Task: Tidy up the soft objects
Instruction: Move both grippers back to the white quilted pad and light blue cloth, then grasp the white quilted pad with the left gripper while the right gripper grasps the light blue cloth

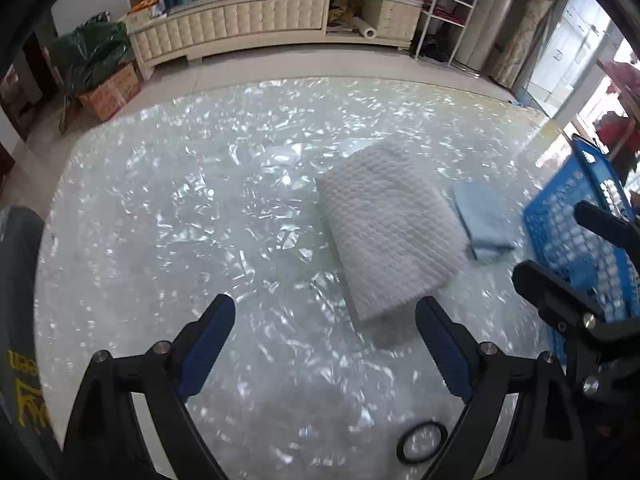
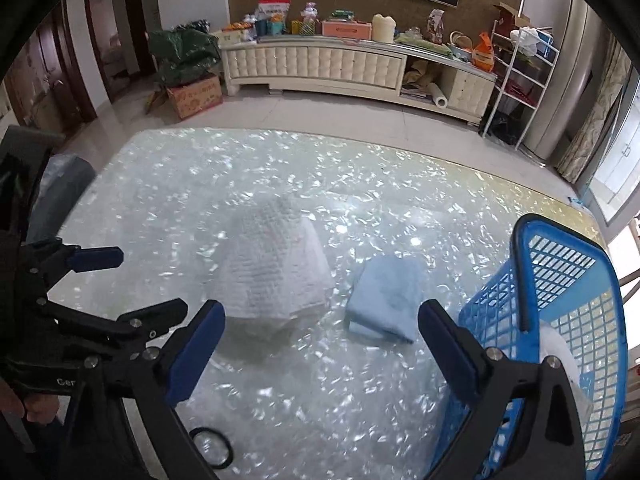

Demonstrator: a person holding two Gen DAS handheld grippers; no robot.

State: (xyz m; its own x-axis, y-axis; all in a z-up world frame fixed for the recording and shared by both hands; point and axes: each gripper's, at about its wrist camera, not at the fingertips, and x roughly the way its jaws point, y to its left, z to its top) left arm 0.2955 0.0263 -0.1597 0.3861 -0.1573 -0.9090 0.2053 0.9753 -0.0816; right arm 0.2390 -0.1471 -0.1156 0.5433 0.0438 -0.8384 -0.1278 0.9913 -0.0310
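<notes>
A folded white quilted towel [image 1: 390,228] lies on the shiny pearl-patterned table [image 1: 180,220]; it also shows in the right wrist view [image 2: 276,268]. A folded light-blue cloth [image 1: 482,220] lies to its right, seen also in the right wrist view [image 2: 386,298]. A blue plastic basket [image 2: 560,320] stands at the table's right edge, also in the left wrist view [image 1: 576,216], with something white inside. My left gripper [image 1: 325,312] is open and empty, just short of the white towel. My right gripper [image 2: 322,314] is open and empty, near both cloths.
A black ring [image 1: 422,442] lies on the table near me, also in the right wrist view [image 2: 212,448]. A cream TV cabinet [image 2: 352,68] with clutter, a cardboard box [image 2: 196,96] and a white wire rack [image 2: 520,80] stand beyond the table.
</notes>
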